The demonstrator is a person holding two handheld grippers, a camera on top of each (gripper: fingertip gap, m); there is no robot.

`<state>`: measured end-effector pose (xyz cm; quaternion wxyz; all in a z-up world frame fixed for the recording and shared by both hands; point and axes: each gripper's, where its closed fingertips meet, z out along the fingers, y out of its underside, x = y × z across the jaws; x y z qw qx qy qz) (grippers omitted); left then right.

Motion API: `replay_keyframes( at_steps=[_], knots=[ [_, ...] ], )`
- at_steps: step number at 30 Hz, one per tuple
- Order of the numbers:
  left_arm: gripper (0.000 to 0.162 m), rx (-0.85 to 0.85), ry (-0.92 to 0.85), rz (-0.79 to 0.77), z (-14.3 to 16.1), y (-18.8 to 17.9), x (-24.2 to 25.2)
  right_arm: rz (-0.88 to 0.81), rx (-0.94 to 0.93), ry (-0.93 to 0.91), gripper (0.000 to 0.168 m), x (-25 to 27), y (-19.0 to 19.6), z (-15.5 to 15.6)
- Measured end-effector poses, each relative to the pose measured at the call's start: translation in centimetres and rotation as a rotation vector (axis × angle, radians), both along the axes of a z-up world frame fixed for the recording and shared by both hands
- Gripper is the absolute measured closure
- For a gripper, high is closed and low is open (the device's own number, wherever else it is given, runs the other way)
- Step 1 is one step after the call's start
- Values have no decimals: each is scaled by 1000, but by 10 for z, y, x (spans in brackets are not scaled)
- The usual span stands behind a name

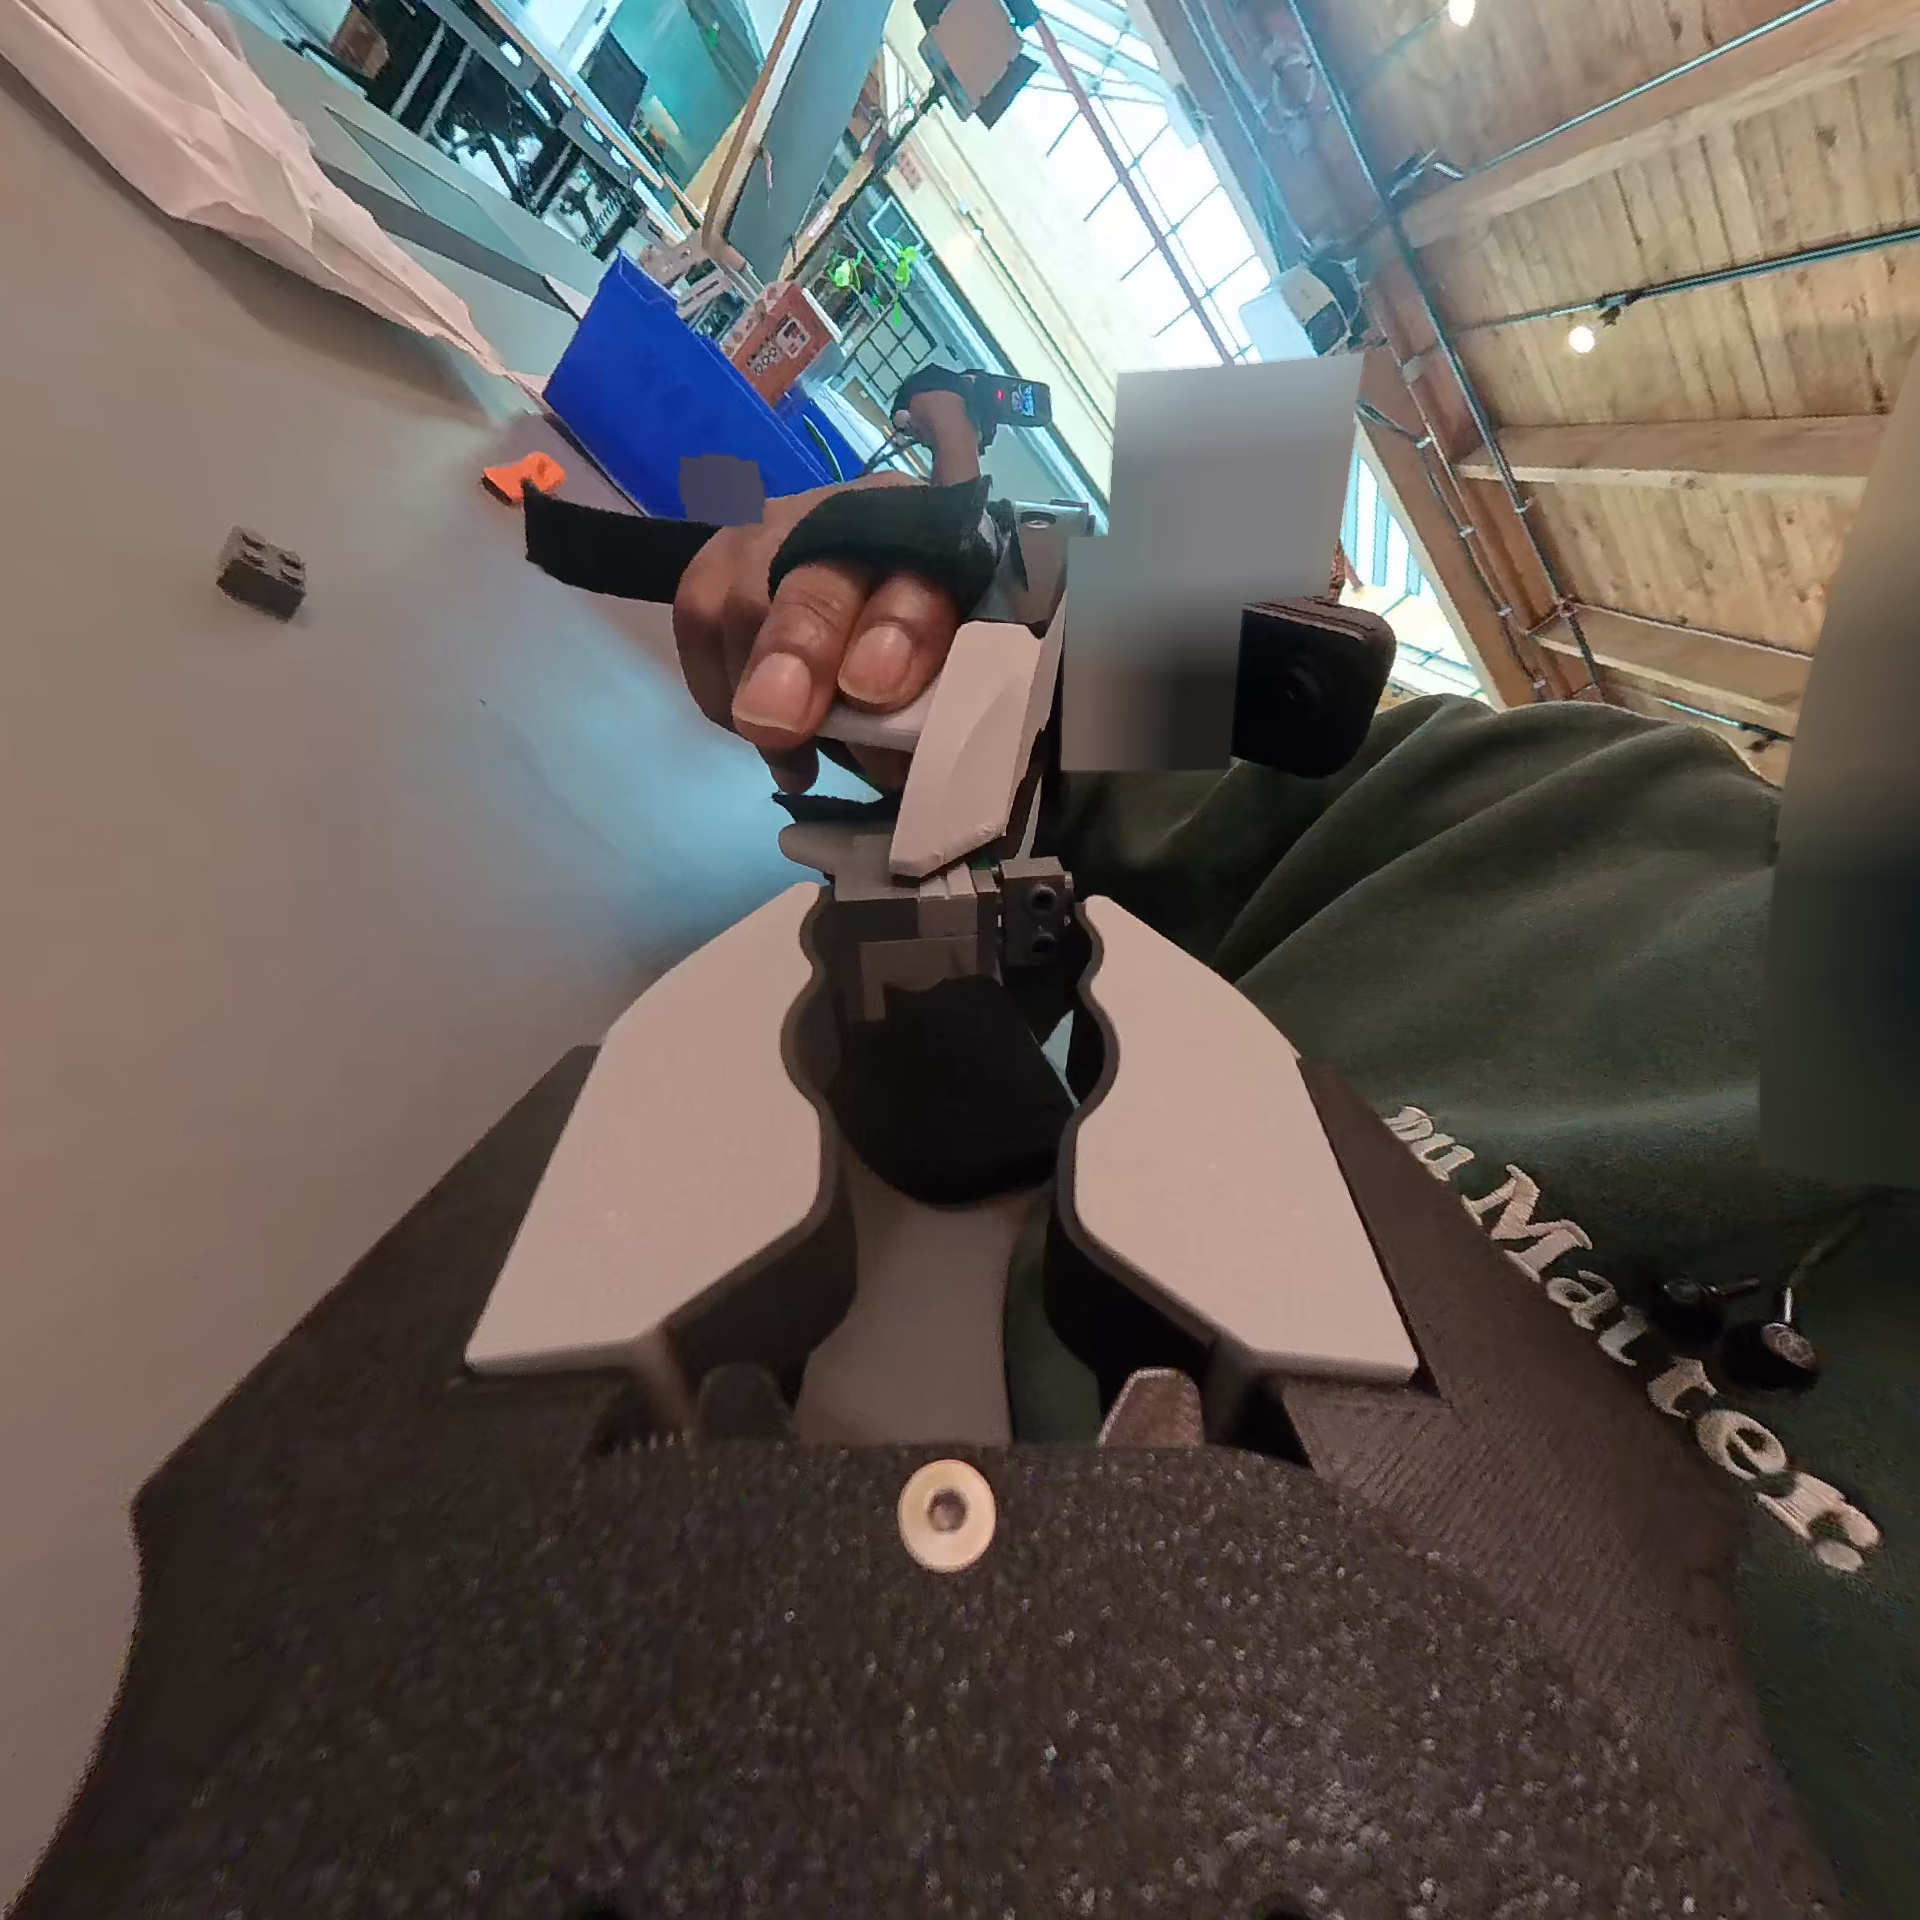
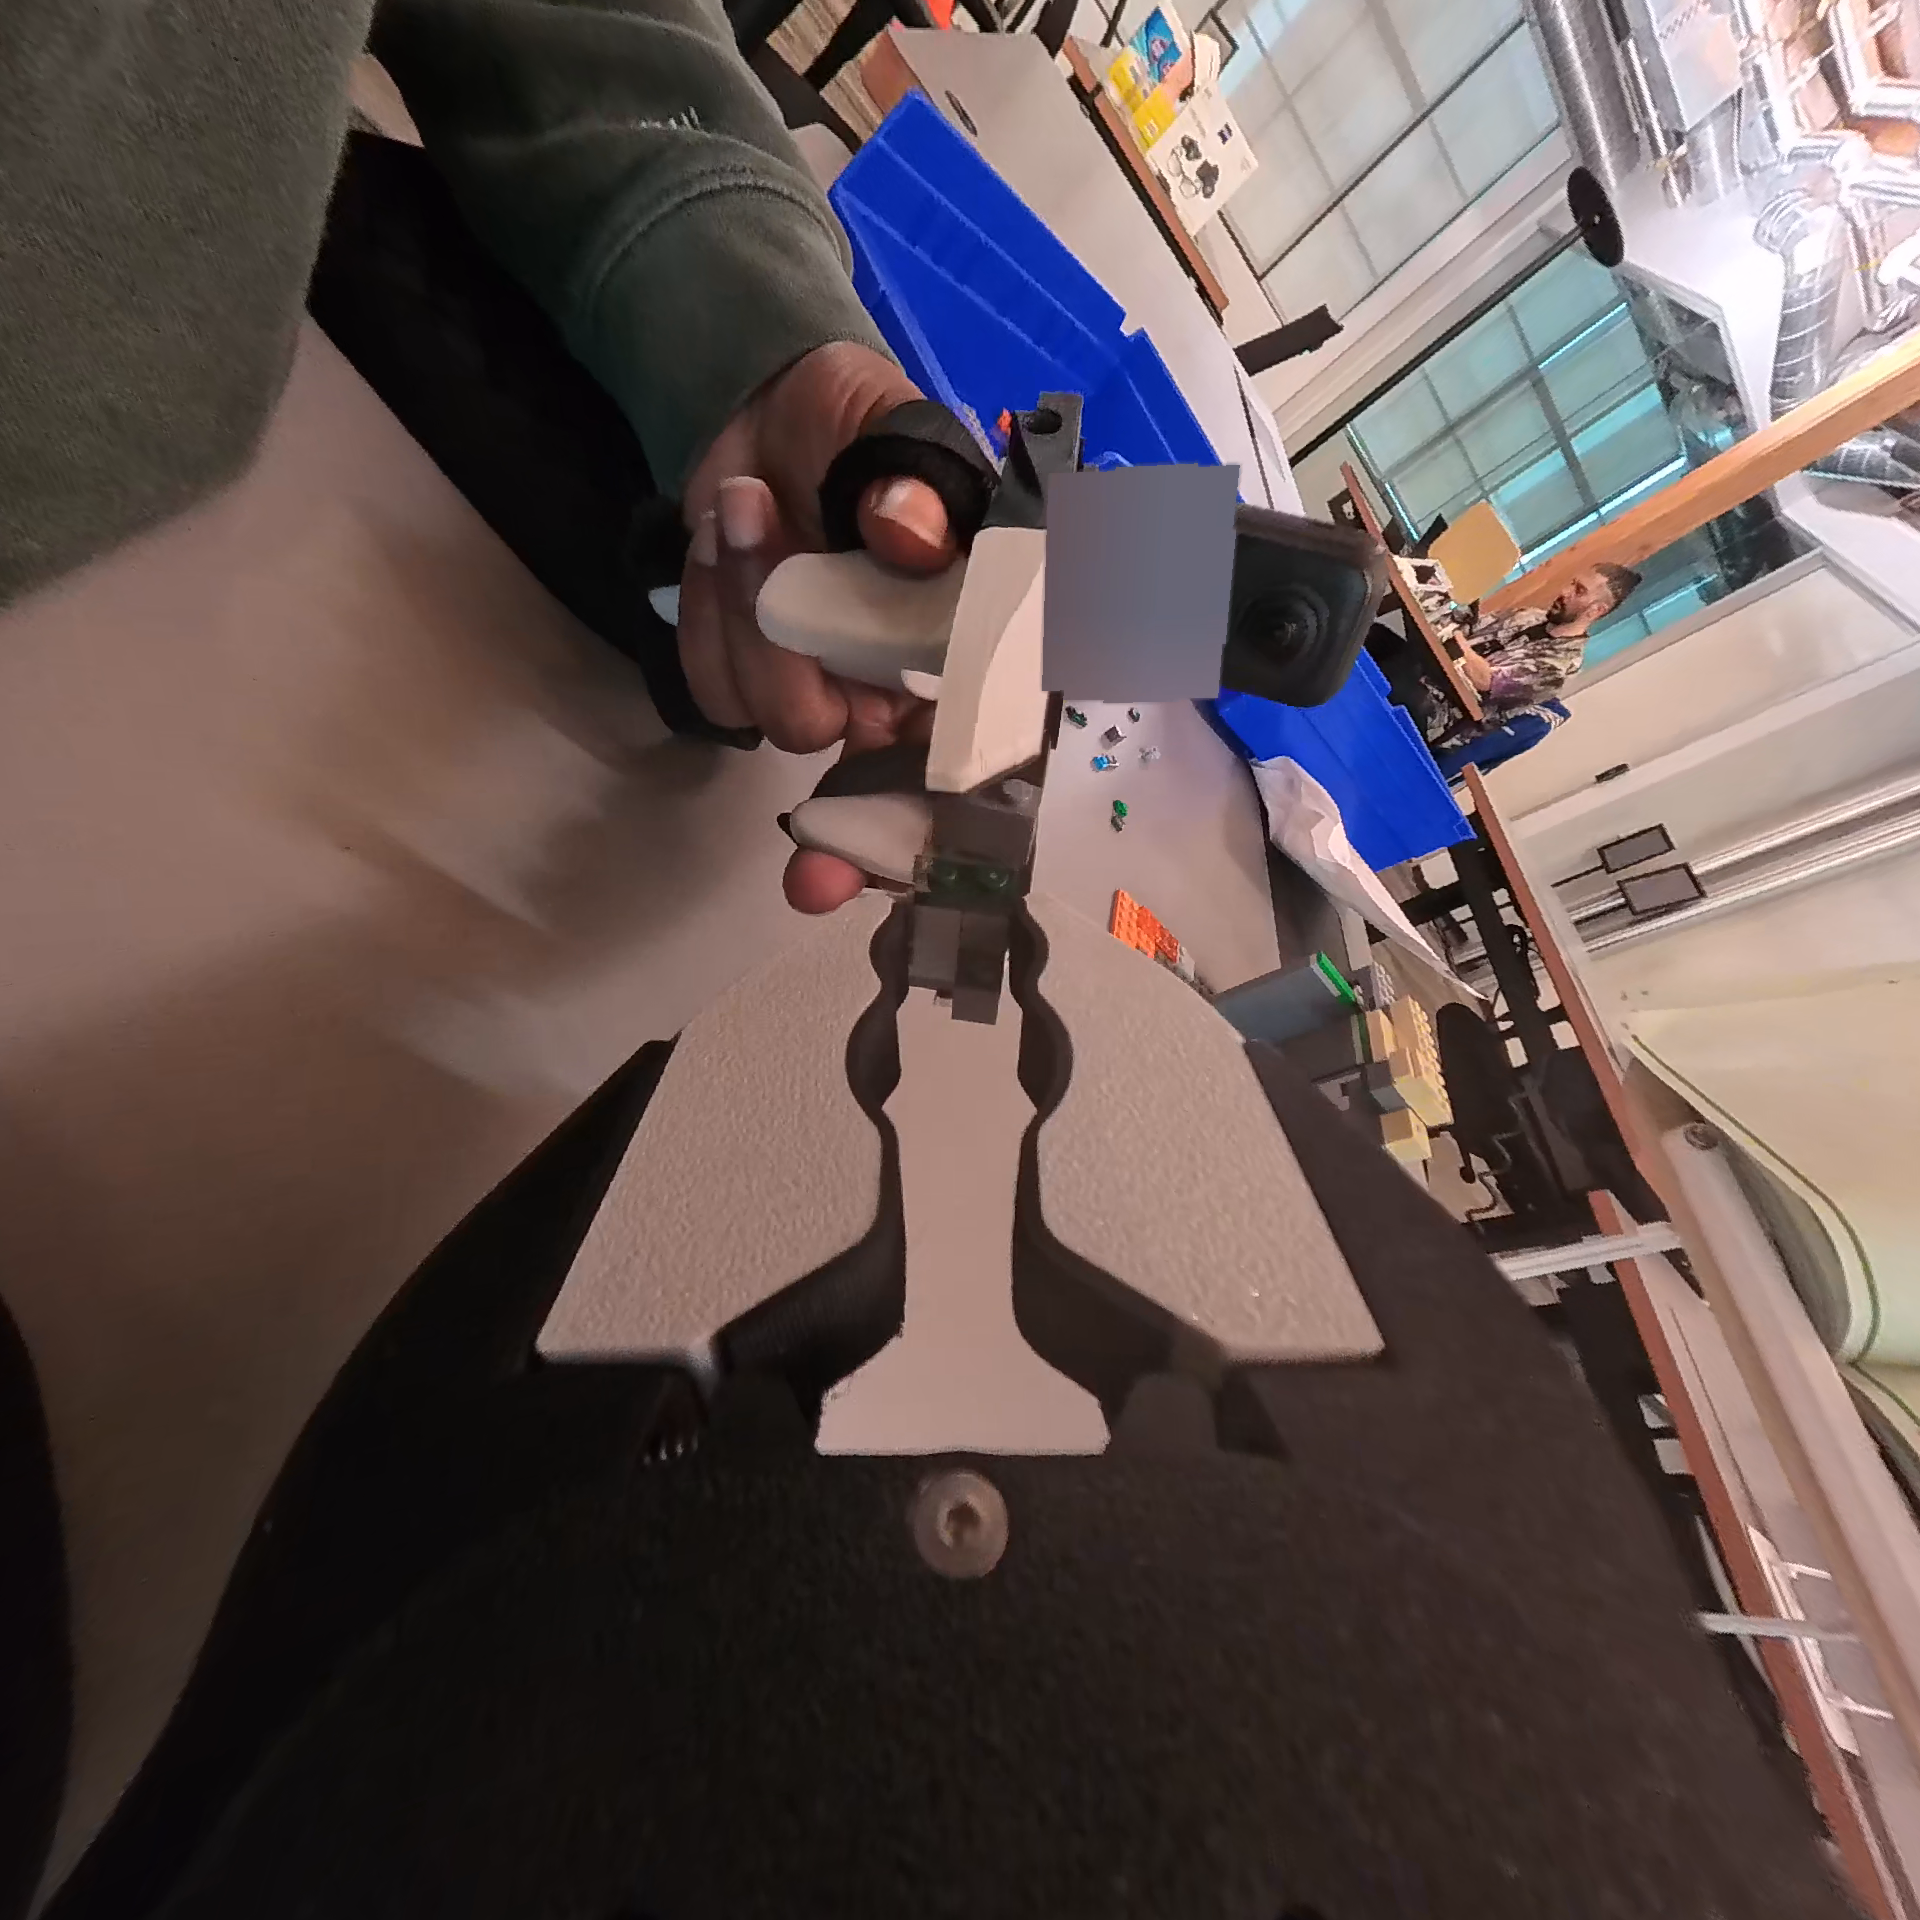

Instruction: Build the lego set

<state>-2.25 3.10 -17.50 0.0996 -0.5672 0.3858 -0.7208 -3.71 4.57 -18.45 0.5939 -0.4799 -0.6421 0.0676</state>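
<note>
Facing each other in mid-air, the two tools meet tip to tip over the grey worktop (image 1: 260,831), both tilted hard so the room slants behind them. The left tool (image 1: 940,925) is clenched on a small grey brick assembly (image 1: 914,935), its pale fingers (image 1: 717,1122) pinching the stack at their very tips. From the far side the right tool (image 2: 961,940) grips the same assembly (image 2: 961,956), and its white fingertips press on the upper end of the stack. A dark block with two small holes (image 1: 1039,914) sits against the side of the stack, and in the right wrist view green studs (image 2: 971,881) show at its far end.

The right hand (image 1: 821,644) wraps its handle with a black strap across the fingers; the left hand (image 2: 800,613) does the same in the other view, with a green sleeve (image 2: 623,187) above it. A camera (image 2: 1299,623) rides on the left tool.

Down on the worktop a lone dark grey brick (image 1: 262,571) lies well apart from the action, with an orange piece (image 1: 525,476) farther off near the blue bins (image 1: 665,405). The right wrist view catches loose small pieces (image 2: 1117,748), an orange plate (image 2: 1143,920), and tan and grey bricks (image 2: 1403,1049) by the edge. A person (image 2: 1527,644) sits at another desk in the background.
</note>
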Motion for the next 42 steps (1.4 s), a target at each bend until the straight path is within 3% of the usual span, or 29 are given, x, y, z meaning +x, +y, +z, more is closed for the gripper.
replay_keyframes(
  at_steps=[1, 19, 24, 27, 34, 38, 42],
  knots=[
    [121, 8, -4, 6, 1, 0, 0, -4, 6, 2, 150, 0, 0, 1],
    [121, 84, -67, 107, 13, 4, -1, -75, 90, 47, 150, -3, 6, 15],
    [120, 240, -38, 127, 14, 5, -1, -108, 64, 67, 150, -2, 8, 16],
    [120, 336, -27, 140, 14, 6, -3, -119, -67, 127, 145, 4, 8, 17],
    [121, 614, 6, 171, 3, 5, -7, -51, -740, 466, 118, 9, 1, 16],
    [121, 736, 6, 167, 0, 0, -4, -5, -935, 556, 103, -6, -4, 15],
    [121, 797, 1, 172, 1, -4, -4, 51, -998, 583, 110, -13, -8, 16]
  ],
)
